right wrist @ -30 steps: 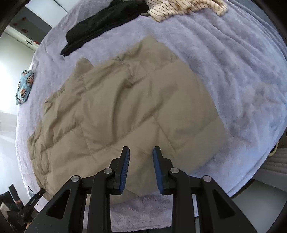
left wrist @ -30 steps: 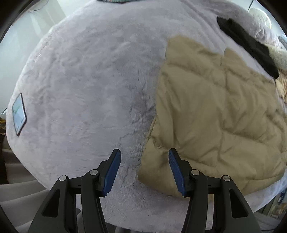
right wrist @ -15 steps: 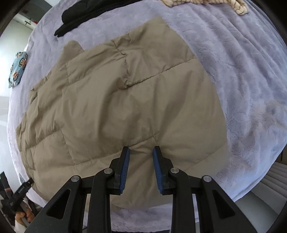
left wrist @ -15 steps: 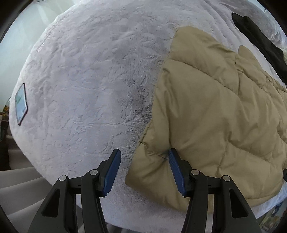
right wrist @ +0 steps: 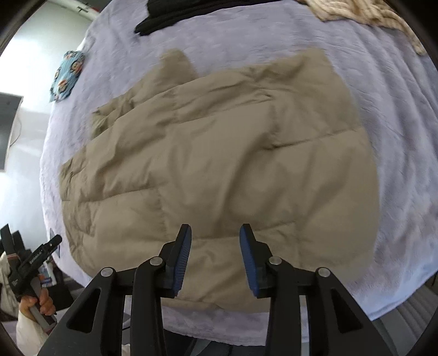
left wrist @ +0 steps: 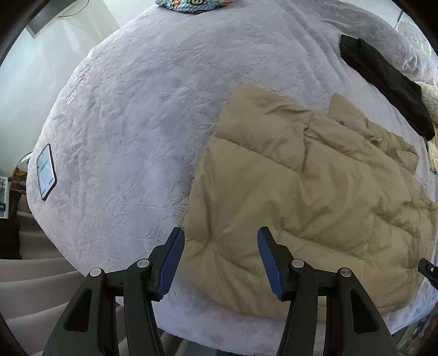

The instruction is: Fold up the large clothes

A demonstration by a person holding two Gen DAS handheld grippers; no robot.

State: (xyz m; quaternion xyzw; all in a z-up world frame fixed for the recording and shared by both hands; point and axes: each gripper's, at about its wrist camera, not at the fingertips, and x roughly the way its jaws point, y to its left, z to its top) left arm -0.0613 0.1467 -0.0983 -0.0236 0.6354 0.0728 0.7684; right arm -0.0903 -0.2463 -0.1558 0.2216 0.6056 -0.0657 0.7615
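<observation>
A tan quilted jacket [left wrist: 314,197] is spread flat on a pale lavender plush blanket [left wrist: 137,131] covering a bed, lying towards the bed's near edge. In the left wrist view, the left gripper [left wrist: 220,254] is held above the jacket's near left corner, its blue-padded jaws parted and just opened wider, with nothing pinched between them. In the right wrist view, the right gripper [right wrist: 215,254] is poised over the jacket's near hem, its jaws also just widened and gripping nothing. A black garment [left wrist: 388,87] and a cream striped garment [right wrist: 364,13] are seen at the far side, a blue patterned cloth [right wrist: 67,75] at the far left, and a phone [left wrist: 46,171] near the blanket's left edge
</observation>
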